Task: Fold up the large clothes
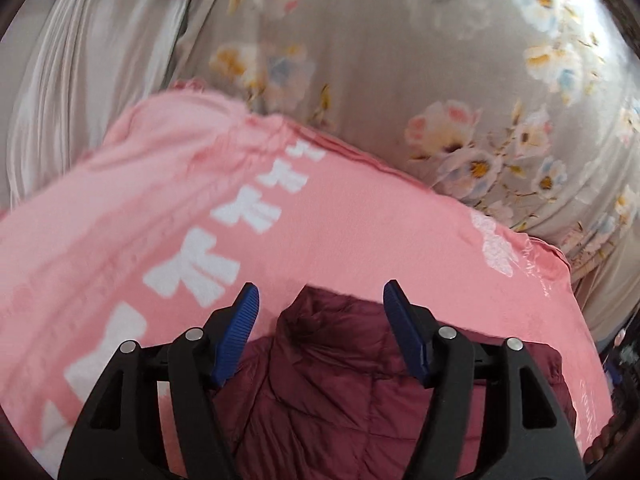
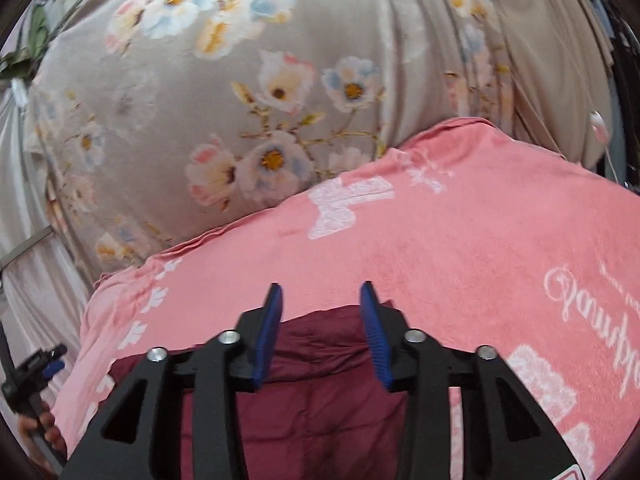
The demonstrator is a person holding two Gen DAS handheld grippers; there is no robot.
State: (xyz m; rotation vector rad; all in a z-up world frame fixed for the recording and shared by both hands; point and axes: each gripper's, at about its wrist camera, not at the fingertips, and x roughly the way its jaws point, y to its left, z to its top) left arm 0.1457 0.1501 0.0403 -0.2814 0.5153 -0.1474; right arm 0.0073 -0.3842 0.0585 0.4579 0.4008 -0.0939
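left gripper [image 1: 320, 304] spread above maroon puffer jacket [image 1: 344, 380], nothing pinched; right gripper [image 2: 320, 308] partly spread, empty; pink blanket [image 1: 360, 240] beneath.

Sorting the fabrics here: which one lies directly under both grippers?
The maroon quilted jacket; the pink blanket lies beneath it, the floral sheet beyond.

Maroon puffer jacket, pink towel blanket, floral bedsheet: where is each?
Maroon puffer jacket [image 1: 340, 380], left wrist view, quilted body below the collar.
Pink towel blanket [image 2: 480, 248], right wrist view, bare pink pile.
Floral bedsheet [image 1: 380, 60], left wrist view, grey ground between flowers.
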